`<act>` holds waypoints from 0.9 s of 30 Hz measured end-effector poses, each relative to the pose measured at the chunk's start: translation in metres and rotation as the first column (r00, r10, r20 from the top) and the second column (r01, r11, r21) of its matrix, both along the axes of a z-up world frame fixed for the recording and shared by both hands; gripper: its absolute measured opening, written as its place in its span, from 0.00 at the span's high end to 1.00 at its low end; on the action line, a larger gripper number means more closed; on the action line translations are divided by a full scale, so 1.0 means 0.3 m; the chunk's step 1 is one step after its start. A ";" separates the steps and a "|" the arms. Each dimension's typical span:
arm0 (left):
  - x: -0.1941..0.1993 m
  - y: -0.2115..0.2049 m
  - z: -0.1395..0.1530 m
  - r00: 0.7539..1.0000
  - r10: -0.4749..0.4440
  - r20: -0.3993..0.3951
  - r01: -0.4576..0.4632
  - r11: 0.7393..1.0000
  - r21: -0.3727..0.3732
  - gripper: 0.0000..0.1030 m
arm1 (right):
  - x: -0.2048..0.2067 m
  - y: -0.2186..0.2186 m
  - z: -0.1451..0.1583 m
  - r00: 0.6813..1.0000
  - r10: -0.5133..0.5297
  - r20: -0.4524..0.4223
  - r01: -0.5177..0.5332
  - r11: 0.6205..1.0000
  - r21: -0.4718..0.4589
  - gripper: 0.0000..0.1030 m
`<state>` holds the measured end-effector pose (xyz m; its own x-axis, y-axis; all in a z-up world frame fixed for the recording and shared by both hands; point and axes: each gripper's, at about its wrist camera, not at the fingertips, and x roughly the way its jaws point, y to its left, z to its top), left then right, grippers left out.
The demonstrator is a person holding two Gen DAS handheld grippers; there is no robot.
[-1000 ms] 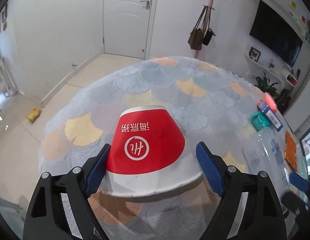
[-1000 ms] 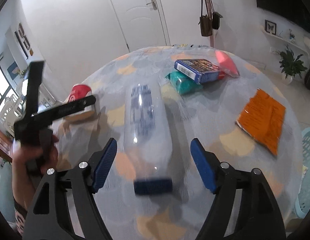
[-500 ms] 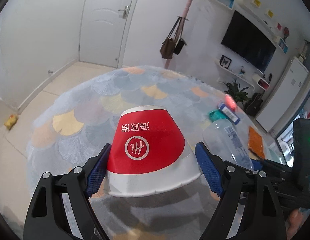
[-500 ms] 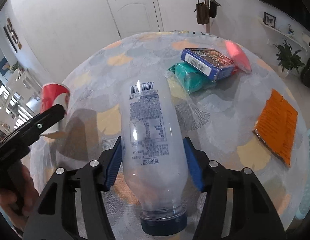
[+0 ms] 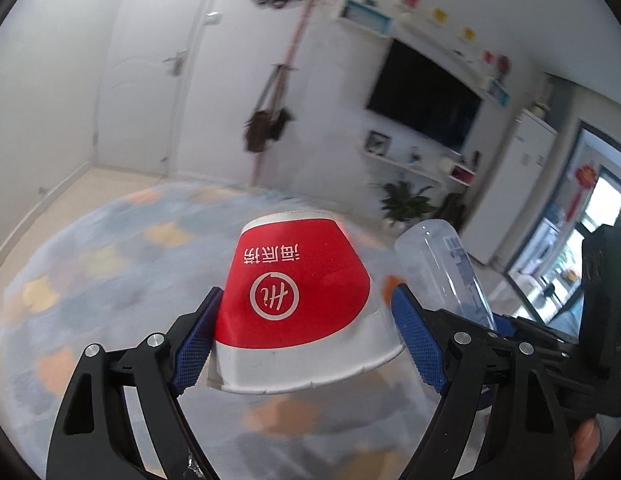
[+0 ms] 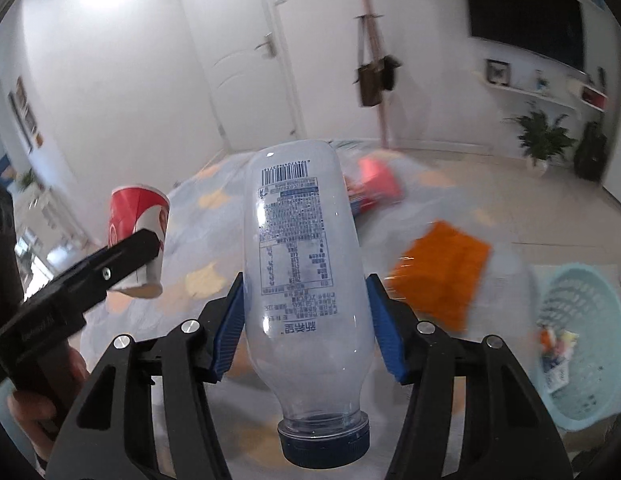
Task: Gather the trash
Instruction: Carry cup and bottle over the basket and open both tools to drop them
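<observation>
Nearest in the right wrist view, the right gripper (image 6: pixel 306 320) is clamped on a clear plastic bottle (image 6: pixel 298 248), both blue pads pressed to its sides, blue cap toward the camera, base pointing far. Its jaws have just been closing onto it. The bottle is clear of the bench (image 6: pixel 206 240). To the left, the left gripper (image 5: pixel 306 340) grips an upside-down red and white paper cup (image 5: pixel 294 300) by its rim end, also lifted off the bench. Farther on the patterned cloth lie an orange packet (image 6: pixel 442 272) and a blurred red item (image 6: pixel 376 184). On the floor at the right stands a pale blue basket (image 6: pixel 582 320).
</observation>
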<state>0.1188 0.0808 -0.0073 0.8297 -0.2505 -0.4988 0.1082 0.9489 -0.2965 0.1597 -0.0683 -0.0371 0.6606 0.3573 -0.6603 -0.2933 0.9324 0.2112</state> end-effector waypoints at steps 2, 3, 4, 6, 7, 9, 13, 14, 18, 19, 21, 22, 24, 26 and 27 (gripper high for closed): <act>0.030 -0.088 0.017 0.999 -0.045 0.004 0.044 0.999 0.021 0.21 | -0.007 -0.093 0.017 0.999 -0.053 0.010 0.053 0.999 0.008 0.47; 0.045 -0.124 0.021 0.998 -0.063 0.003 0.063 0.998 0.028 0.21 | -0.009 -0.154 0.023 0.996 -0.086 0.012 0.086 0.996 0.014 0.47; 0.063 -0.179 0.027 0.996 -0.088 0.004 0.088 0.995 0.038 0.21 | -0.009 -0.194 0.025 0.994 -0.109 0.012 0.109 0.994 0.017 0.47; 0.099 -0.279 0.034 0.991 -0.135 0.007 0.134 0.990 0.042 0.21 | -0.012 -0.315 0.027 0.984 -0.180 0.012 0.180 0.984 0.020 0.47; 0.113 -0.313 0.032 0.988 -0.151 0.007 0.151 0.988 0.040 0.21 | -0.012 -0.375 0.025 0.976 -0.218 0.009 0.217 0.976 0.020 0.47; 0.145 -0.393 0.032 0.982 -0.191 0.010 0.190 0.981 0.036 0.21 | -0.012 -0.474 0.013 0.961 -0.275 -0.002 0.275 0.961 0.023 0.47; 0.194 -0.566 0.018 0.962 -0.272 -0.001 0.272 0.962 0.036 0.21 | -0.013 -0.664 -0.016 0.922 -0.385 -0.024 0.386 0.922 0.020 0.47; 0.203 -0.605 0.008 0.958 -0.287 -0.006 0.287 0.957 0.038 0.21 | -0.014 -0.712 -0.029 0.911 -0.412 -0.032 0.412 0.911 0.020 0.47; 0.248 -0.767 -0.058 0.934 -0.352 -0.058 0.353 0.935 0.015 0.21 | -0.012 -0.854 -0.097 0.871 -0.485 -0.080 0.488 0.872 0.030 0.47; 0.261 -0.789 -0.075 0.929 -0.364 -0.072 0.366 0.931 0.012 0.21 | -0.008 -0.875 -0.113 0.863 -0.497 -0.092 0.501 0.865 0.031 0.47; 0.294 -0.860 -0.113 0.914 -0.393 -0.105 0.396 0.918 0.009 0.21 | 0.000 -0.936 -0.164 0.840 -0.527 -0.127 0.534 0.845 0.029 0.47; 0.300 -0.881 -0.129 0.909 -0.401 -0.115 0.404 0.915 0.009 0.21 | -0.002 -0.958 -0.187 0.831 -0.537 -0.143 0.546 0.837 0.030 0.47; 0.323 -0.927 -0.165 0.899 -0.415 -0.143 0.421 0.907 0.017 0.21 | 0.012 -0.996 -0.228 0.816 -0.552 -0.172 0.565 0.825 0.031 0.47; 0.346 -0.971 -0.209 0.885 -0.433 -0.170 0.440 0.898 0.006 0.21 | 0.029 -1.033 -0.264 0.802 -0.564 -0.196 0.580 0.814 0.030 0.47; 0.352 -0.983 -0.222 0.882 -0.436 -0.179 0.444 0.896 0.003 0.21 | 0.035 -1.048 -0.283 0.797 -0.567 -0.210 0.585 0.811 0.030 0.47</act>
